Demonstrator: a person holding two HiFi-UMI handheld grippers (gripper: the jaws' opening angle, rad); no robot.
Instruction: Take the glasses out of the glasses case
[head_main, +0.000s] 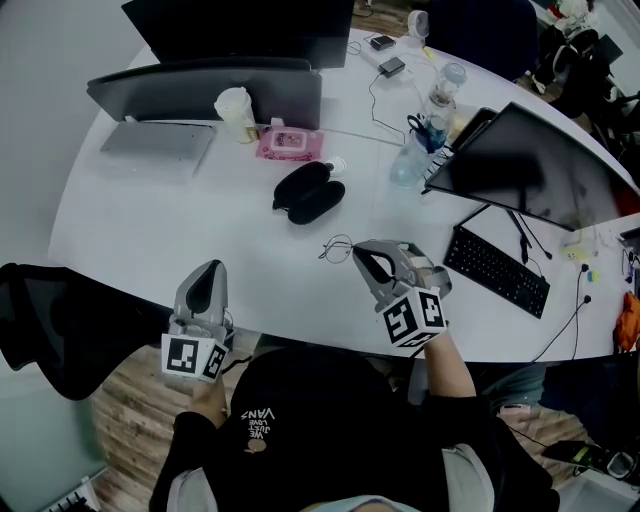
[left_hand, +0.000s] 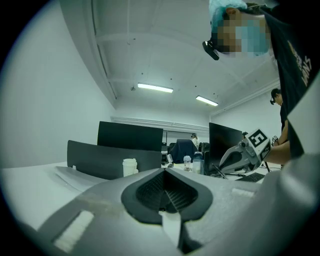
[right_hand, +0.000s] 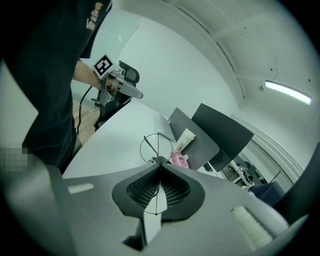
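The black glasses case (head_main: 308, 192) lies open on the white table (head_main: 150, 225), both halves showing dark. Thin wire-rimmed glasses (head_main: 337, 248) sit in front of the case, out at the tip of my right gripper (head_main: 360, 254), which is shut on them. In the right gripper view one round lens (right_hand: 155, 147) sticks out past the closed jaws (right_hand: 160, 166) and a thin wire runs back between them. My left gripper (head_main: 209, 275) hovers at the table's near edge, shut with nothing in it; its closed jaws (left_hand: 164, 171) fill the left gripper view.
Behind the case lie a pink wipes pack (head_main: 290, 143), a white cup (head_main: 236, 113) and a clear bottle (head_main: 411, 160). A laptop (head_main: 158, 148) and monitor (head_main: 205, 90) stand at the left rear. Another monitor (head_main: 530, 170) and a keyboard (head_main: 497, 270) are to the right.
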